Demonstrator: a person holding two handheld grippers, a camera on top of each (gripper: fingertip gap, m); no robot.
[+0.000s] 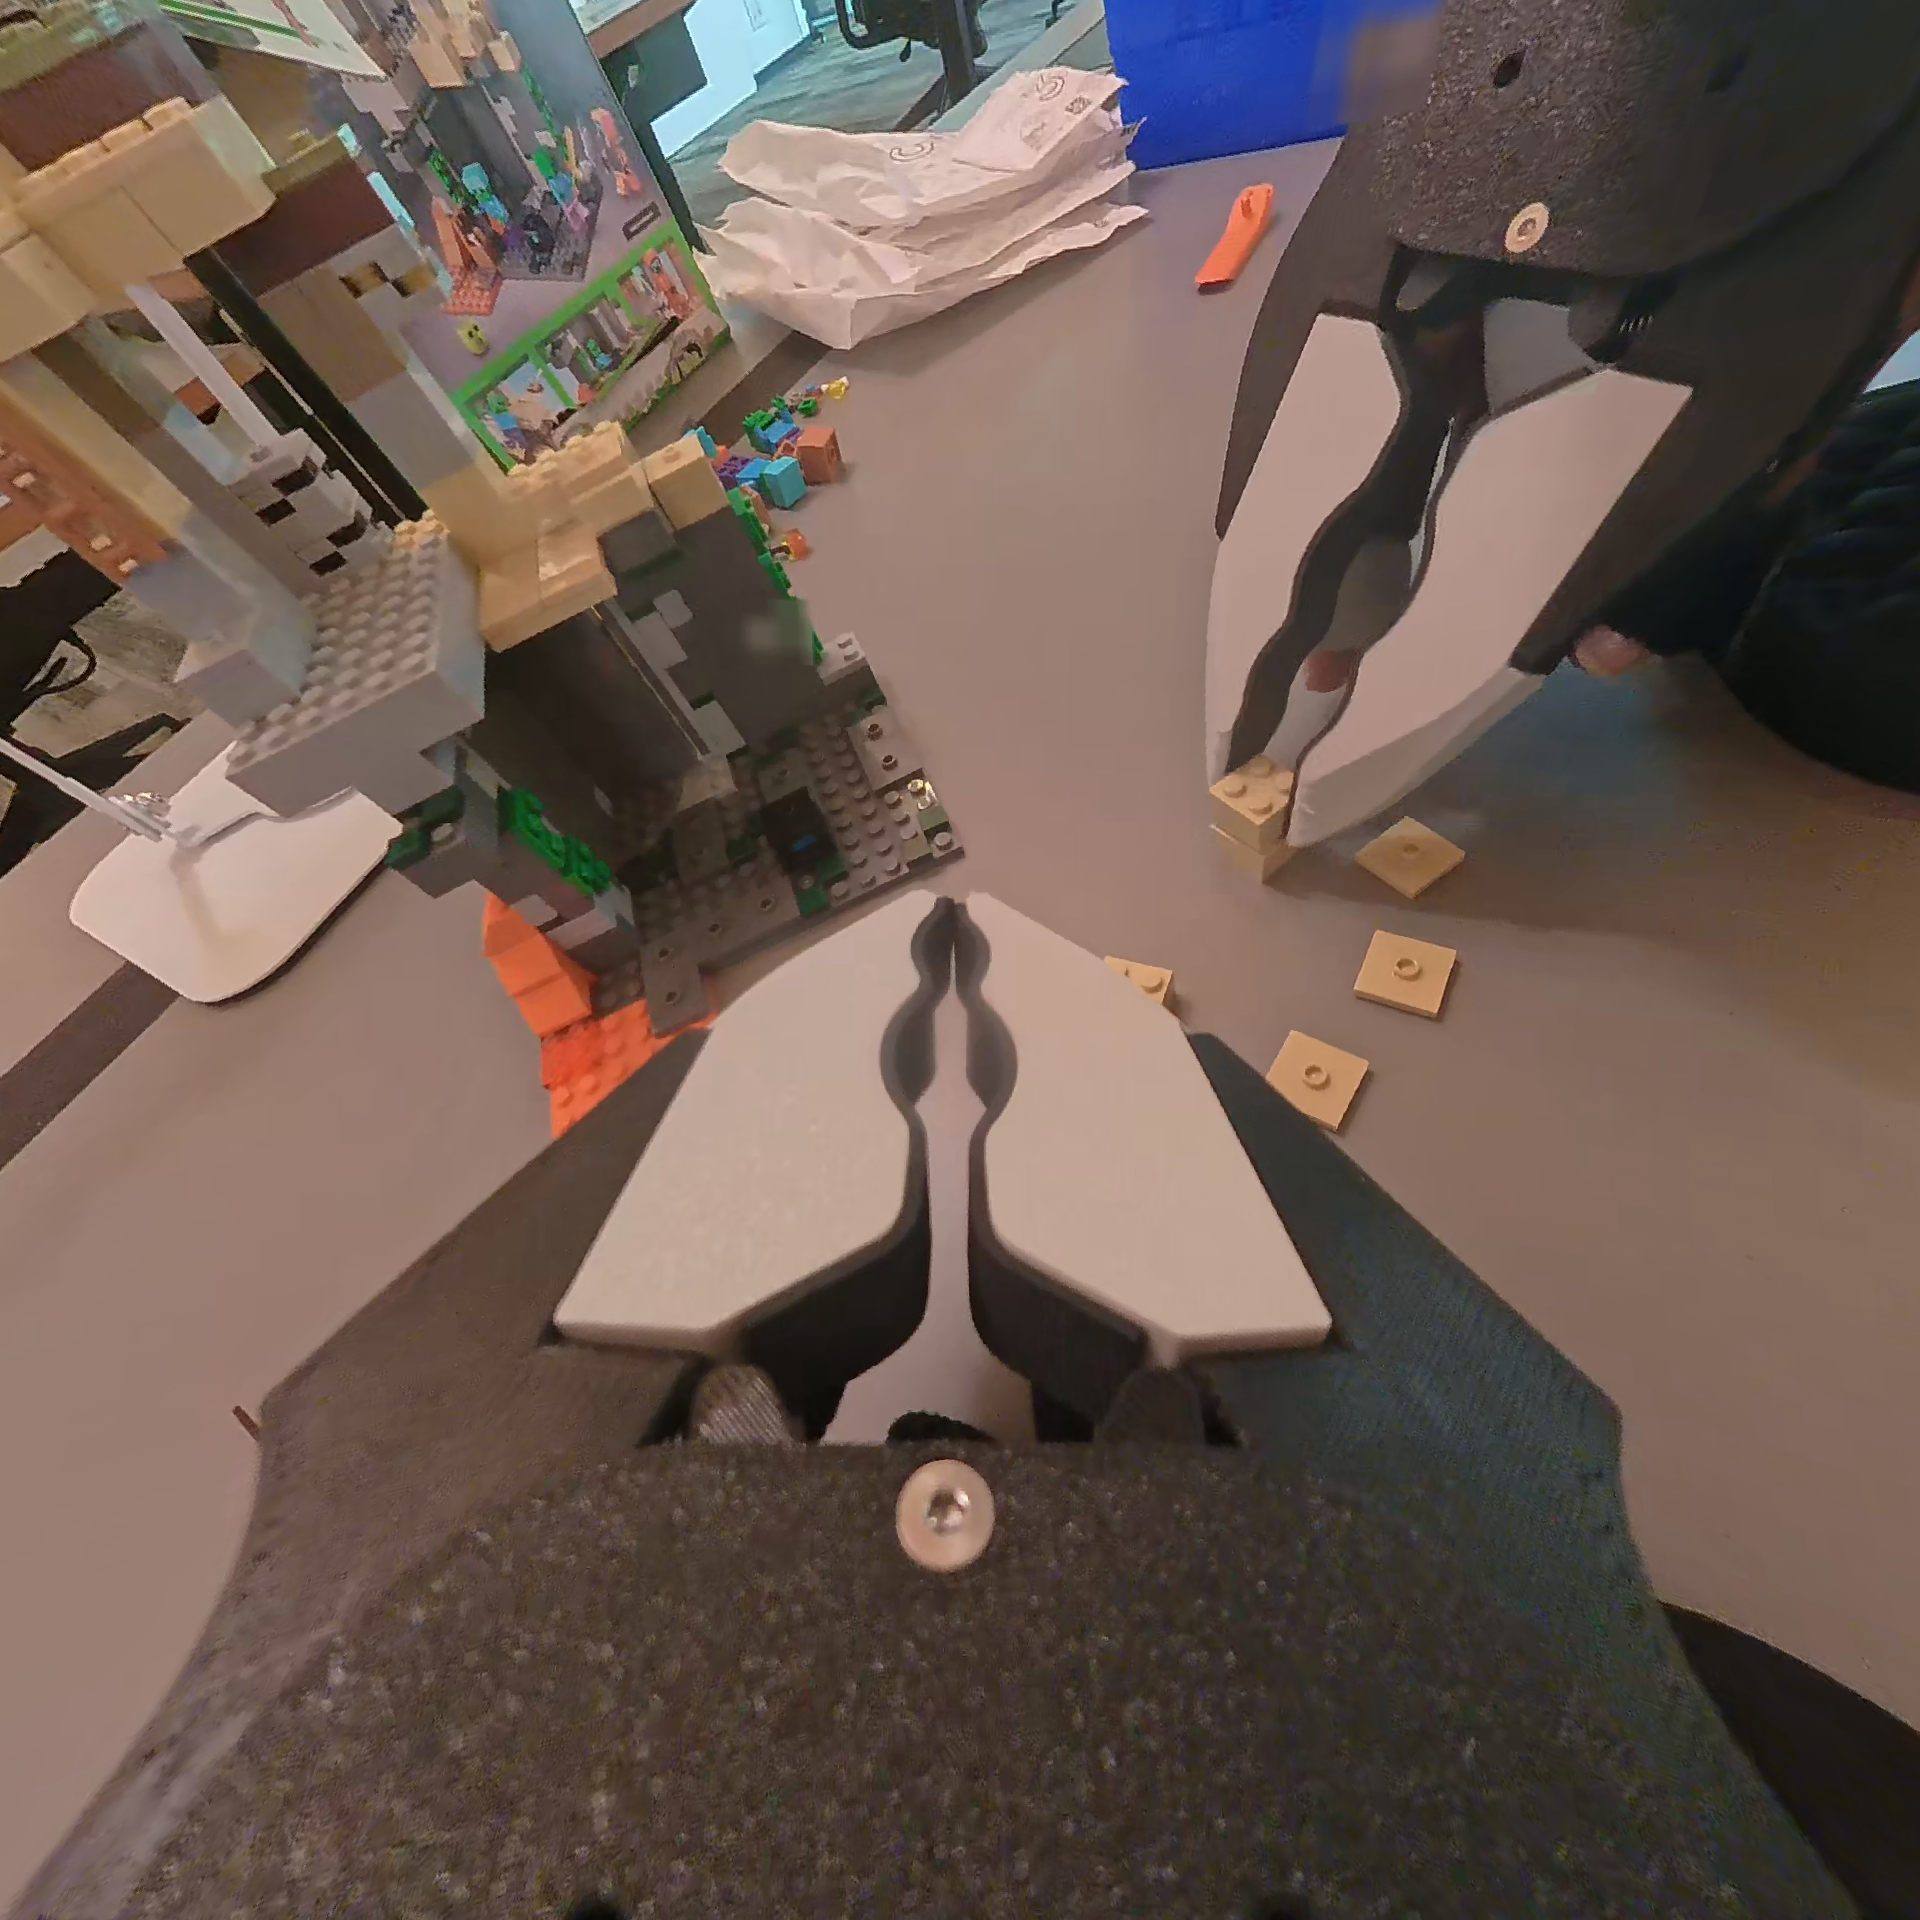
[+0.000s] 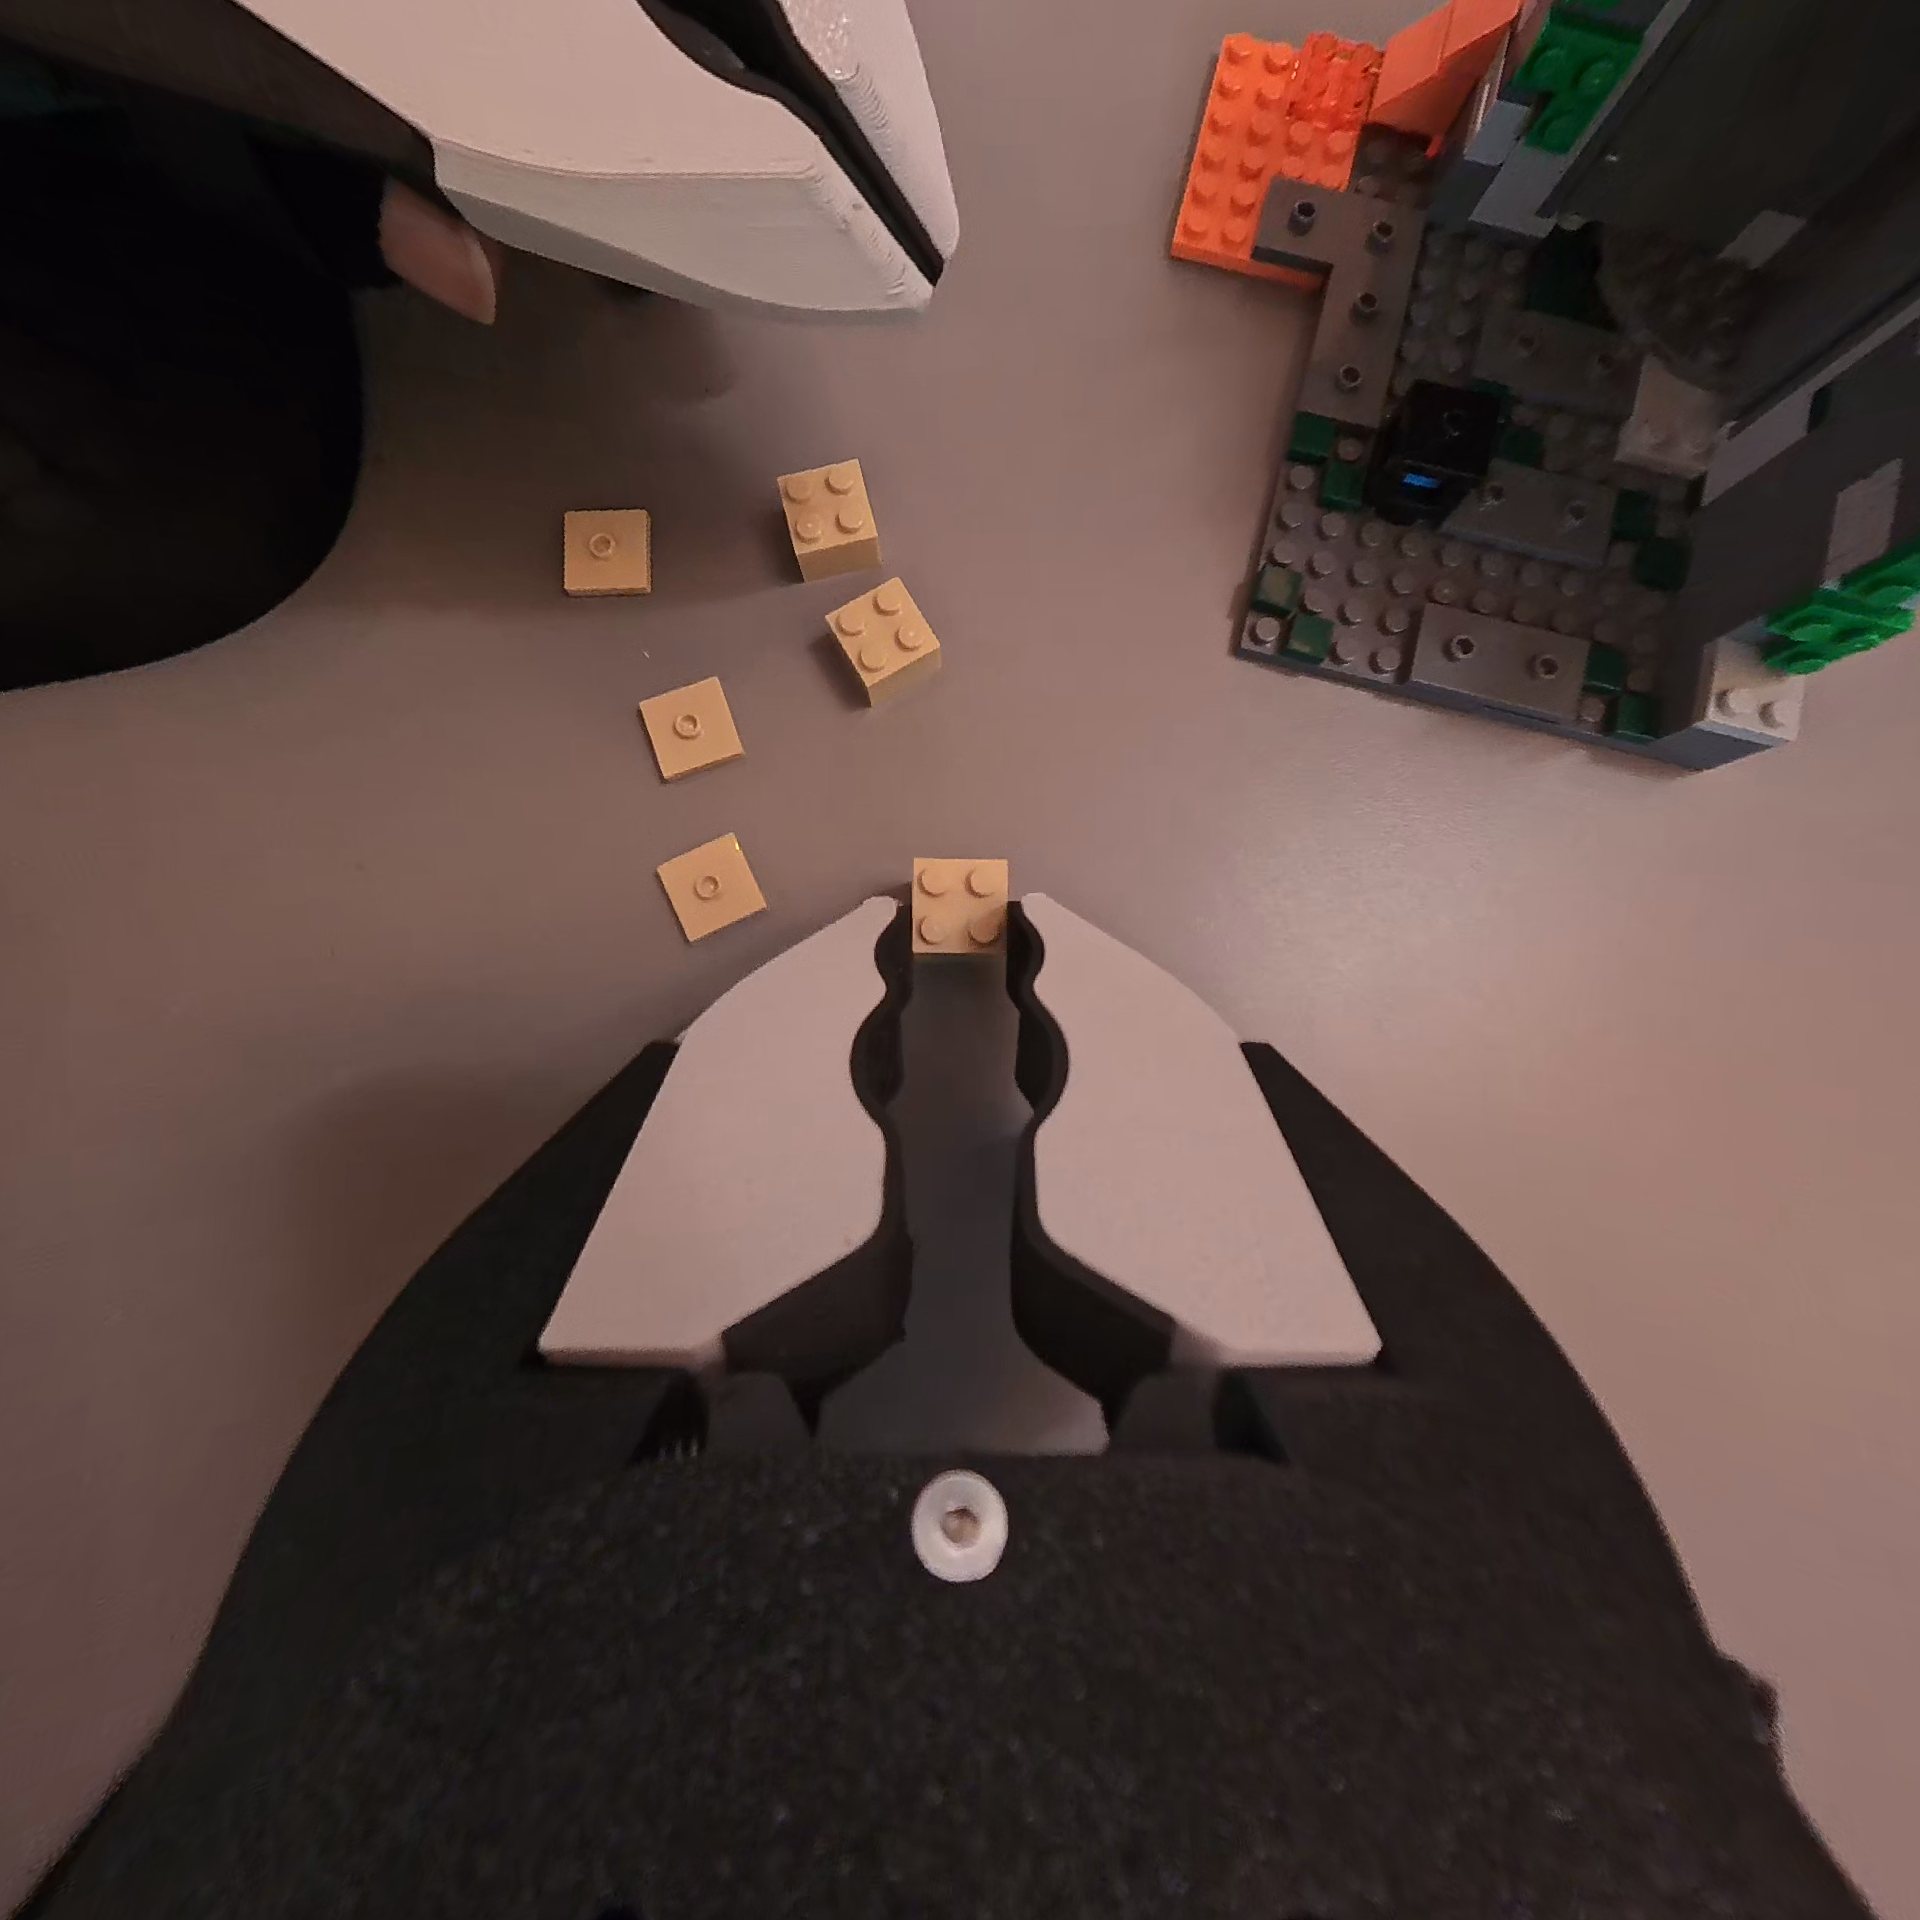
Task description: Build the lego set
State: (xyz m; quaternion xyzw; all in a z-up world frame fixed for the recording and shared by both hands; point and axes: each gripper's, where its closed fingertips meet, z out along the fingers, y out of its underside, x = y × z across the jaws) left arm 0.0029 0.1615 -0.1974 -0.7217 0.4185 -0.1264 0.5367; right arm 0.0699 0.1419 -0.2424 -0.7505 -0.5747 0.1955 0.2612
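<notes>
Grey table (image 2: 1351,1039) (paper bags (image 1: 914,223) behind)

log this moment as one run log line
left tool: shut, empty | right tool: shut on tan brick | stage: brick stacking

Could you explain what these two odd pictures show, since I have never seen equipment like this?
No robot arm is involved: a person holds a two-finger gripper in each hand, with a wide-angle camera on each looking along its fingers. In the left camera's picture, the left gripper is shut and empty; the right one appears farther off. In the right camera's picture, the right gripper grips a tan brick, which the left view shows stacked on another. On the grey table lie three flat tan tiles, two more tan bricks and the half-built lego model. Farther back are the set's box and crumpled paper bags.
</notes>
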